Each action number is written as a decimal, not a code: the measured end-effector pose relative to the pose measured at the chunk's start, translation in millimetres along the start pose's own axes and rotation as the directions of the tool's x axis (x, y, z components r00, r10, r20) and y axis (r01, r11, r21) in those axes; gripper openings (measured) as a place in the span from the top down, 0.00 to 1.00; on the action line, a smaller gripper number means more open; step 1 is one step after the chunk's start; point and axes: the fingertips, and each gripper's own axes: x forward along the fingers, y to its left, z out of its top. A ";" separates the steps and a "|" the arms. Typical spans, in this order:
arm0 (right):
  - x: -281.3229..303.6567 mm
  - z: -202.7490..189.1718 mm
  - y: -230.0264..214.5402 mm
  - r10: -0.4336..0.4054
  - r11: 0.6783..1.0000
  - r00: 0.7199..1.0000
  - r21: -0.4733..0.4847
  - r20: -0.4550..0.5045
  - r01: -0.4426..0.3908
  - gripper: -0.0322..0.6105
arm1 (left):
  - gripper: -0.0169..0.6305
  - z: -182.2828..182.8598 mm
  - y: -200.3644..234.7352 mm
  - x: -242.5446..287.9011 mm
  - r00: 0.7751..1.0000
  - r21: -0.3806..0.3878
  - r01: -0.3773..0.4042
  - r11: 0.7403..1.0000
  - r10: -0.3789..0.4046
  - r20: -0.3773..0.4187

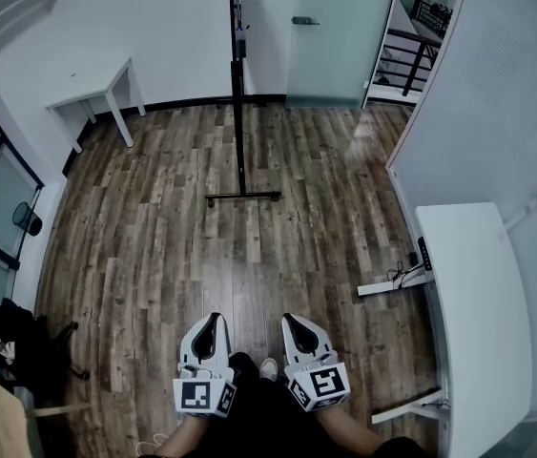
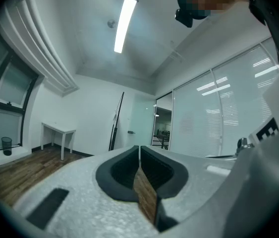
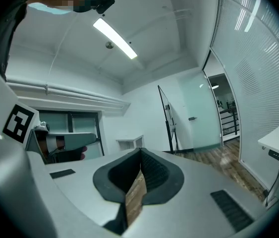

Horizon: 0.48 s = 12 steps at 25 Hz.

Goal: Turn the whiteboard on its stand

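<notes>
Ribbed black pads (image 2: pixel 124 170) of the left gripper (image 1: pixel 209 324) are pressed together at their tips, with nothing between them. The matching black pads (image 3: pixel 114 175) of the right gripper (image 1: pixel 299 326) meet in the same way and are also empty. The 2 grey grippers lie side by side and parallel, held about level and low in front of the person. Both point to 12 o'clock in the head view, with the marker cubes at the near end.

The tall whiteboard on its black metal stand (image 1: pixel 239 84) is at 12 o'clock, well apart from both grippers. It is upright and seen edge-on as a thin dark line, with its foot bar on the brown wood-plank floor (image 1: pixel 154 256). Plank floor lies between the grippers and the stand.

A small white table (image 1: pixel 106 89) stands at 11 o'clock against the white wall. A black mesh bin (image 1: pixel 27 218) sits at 10 o'clock by a dark-framed window. A long white desk (image 1: pixel 468 294) runs along the wall at 3 o'clock. A pale frosted door (image 1: pixel 330 36) is at 1 o'clock, behind the stand.
</notes>
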 end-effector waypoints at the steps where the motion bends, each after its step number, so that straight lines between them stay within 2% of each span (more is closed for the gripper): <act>1: 0.9 0.7 -2.7 0.003 1.000 1.000 0.003 0.001 -0.003 0.93 | 0.94 0.2 -0.9 2.7 1.000 0.002 -0.002 1.000 0.002 0.001; 8: 24.4 -3.9 -23.2 0.011 1.000 1.000 0.004 -0.007 -0.011 0.93 | 0.94 -11.9 4.7 32.7 1.000 -0.004 -0.021 1.000 0.021 -0.009; 12: 59.0 -5.5 -42.6 0.011 1.000 1.000 -0.012 -0.019 -0.011 0.93 | 0.94 -21.4 19.8 72.0 1.000 -0.015 -0.022 1.000 0.021 -0.014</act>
